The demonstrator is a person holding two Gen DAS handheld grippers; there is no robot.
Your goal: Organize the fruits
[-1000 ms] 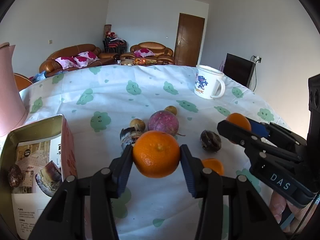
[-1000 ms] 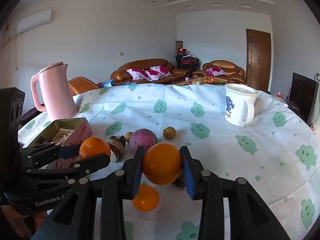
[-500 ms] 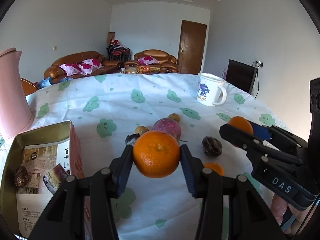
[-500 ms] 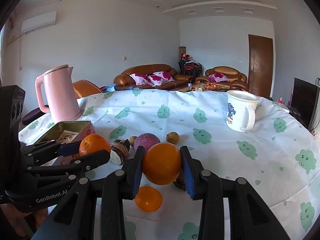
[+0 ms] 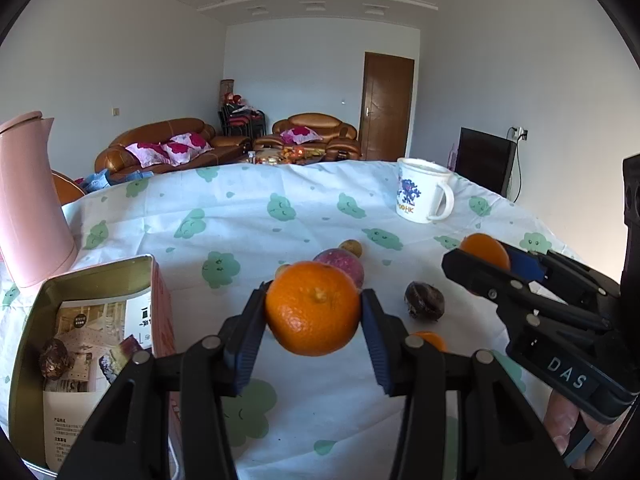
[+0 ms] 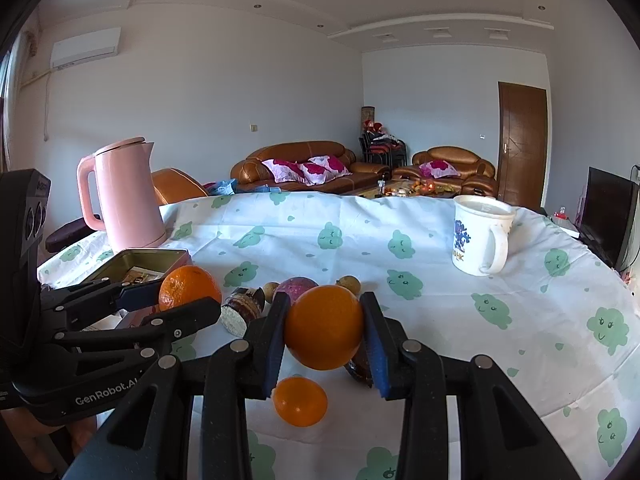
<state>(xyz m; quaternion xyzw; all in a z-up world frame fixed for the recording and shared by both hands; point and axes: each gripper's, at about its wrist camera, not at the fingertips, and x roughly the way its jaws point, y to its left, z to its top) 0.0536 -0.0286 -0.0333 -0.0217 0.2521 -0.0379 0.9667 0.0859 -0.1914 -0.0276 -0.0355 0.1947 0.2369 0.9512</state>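
My left gripper point(image 5: 313, 309) is shut on a dimpled orange point(image 5: 313, 307) and holds it above the table. My right gripper point(image 6: 323, 333) is shut on a smooth orange point(image 6: 323, 332), also held above the table; it shows at the right of the left wrist view point(image 5: 485, 249). On the cloth lie a small orange point(image 6: 300, 401), a purple round fruit point(image 5: 343, 265), a dark passion fruit point(image 5: 424, 301), small brown fruits point(image 5: 351, 247) and a cut dark fruit point(image 6: 242, 309). An open tin box point(image 5: 86, 344) stands at the left with dark fruit pieces inside.
A pink kettle point(image 6: 124, 196) stands at the far left beside the tin. A white mug point(image 6: 482, 240) stands at the far right. The round table has a white cloth with green prints point(image 6: 520, 308); its edge curves close on the right.
Both grippers have risen and tilted upward with their oranges; the table and fruits sit lower in both views. The grips have not changed.
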